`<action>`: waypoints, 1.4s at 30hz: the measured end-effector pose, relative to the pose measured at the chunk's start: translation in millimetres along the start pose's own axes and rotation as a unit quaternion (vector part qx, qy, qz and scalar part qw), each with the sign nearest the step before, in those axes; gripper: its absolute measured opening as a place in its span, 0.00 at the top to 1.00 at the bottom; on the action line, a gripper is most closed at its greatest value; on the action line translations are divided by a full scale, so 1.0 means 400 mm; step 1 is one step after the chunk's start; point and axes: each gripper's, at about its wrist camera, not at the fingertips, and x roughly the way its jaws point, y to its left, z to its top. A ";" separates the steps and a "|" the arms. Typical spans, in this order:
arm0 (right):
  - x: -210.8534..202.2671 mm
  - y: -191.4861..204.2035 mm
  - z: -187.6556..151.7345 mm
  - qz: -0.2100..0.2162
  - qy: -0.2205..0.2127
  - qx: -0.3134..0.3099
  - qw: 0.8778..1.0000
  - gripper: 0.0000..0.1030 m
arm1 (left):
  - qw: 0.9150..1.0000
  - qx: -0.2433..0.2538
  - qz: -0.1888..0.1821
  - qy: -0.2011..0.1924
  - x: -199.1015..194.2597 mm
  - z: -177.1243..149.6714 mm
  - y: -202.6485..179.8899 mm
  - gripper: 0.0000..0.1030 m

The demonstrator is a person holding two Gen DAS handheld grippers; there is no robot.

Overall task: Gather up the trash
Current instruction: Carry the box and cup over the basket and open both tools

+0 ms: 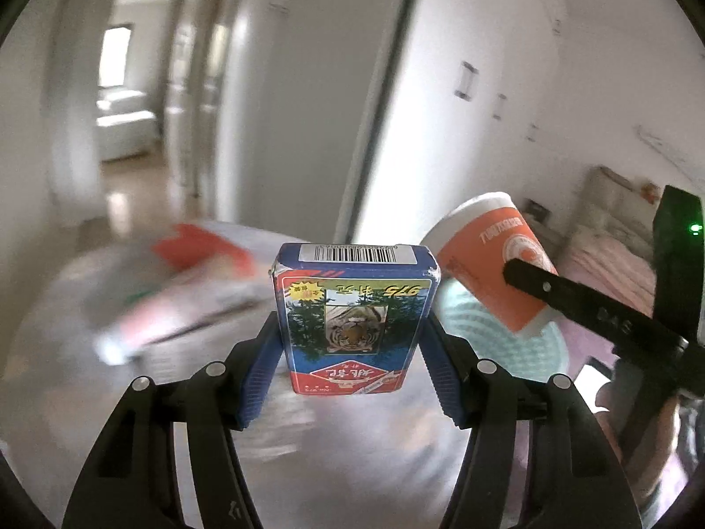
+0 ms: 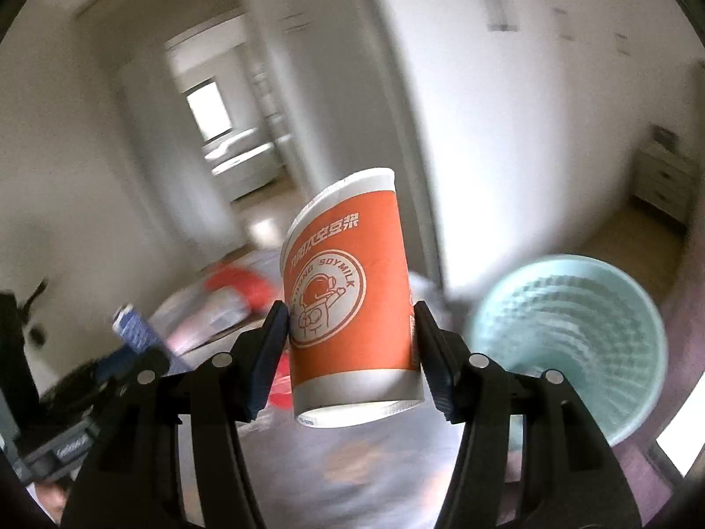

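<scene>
Two loads: each claw carries one piece of trash above the blurred table
Left claw: clamped on the sides of a blue card box, held upright with the barcode end on top
Right claw: closed on an orange paper cup, long axis roughly upright, rim tipped to the left, open base towards the camera
Bin: a pale green basket stands to the right of the cup and lower, mouth turned towards the camera
Key relation: the basket lies just right of the right claw, so the cup looks the nearer load; the box is further left
Left view adds: cup overlapping the basket's mouth
Right view adds: basket's whole rim; box seen only as a blur at left
Remaining on the table: a red and white wrapper, blurred
</scene>
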 end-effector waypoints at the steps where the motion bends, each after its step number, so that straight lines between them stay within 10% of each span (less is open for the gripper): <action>1: -0.006 -0.037 0.004 -0.015 -0.003 0.017 1.000 0.48 | 1.000 0.002 -0.009 0.006 0.020 -0.001 -0.017 0.42; 10: -0.020 -0.327 -0.014 -0.131 0.004 0.111 0.985 0.47 | 0.992 0.029 -0.095 0.074 0.253 0.014 -0.220 0.42; 22: 0.011 -0.517 -0.081 -0.190 0.038 0.168 0.967 0.47 | 0.982 0.053 -0.104 0.150 0.517 -0.051 -0.341 0.41; 42: 0.051 -0.483 -0.048 -0.167 0.042 0.152 0.973 0.46 | 0.989 0.031 -0.093 0.109 0.413 -0.031 -0.282 0.29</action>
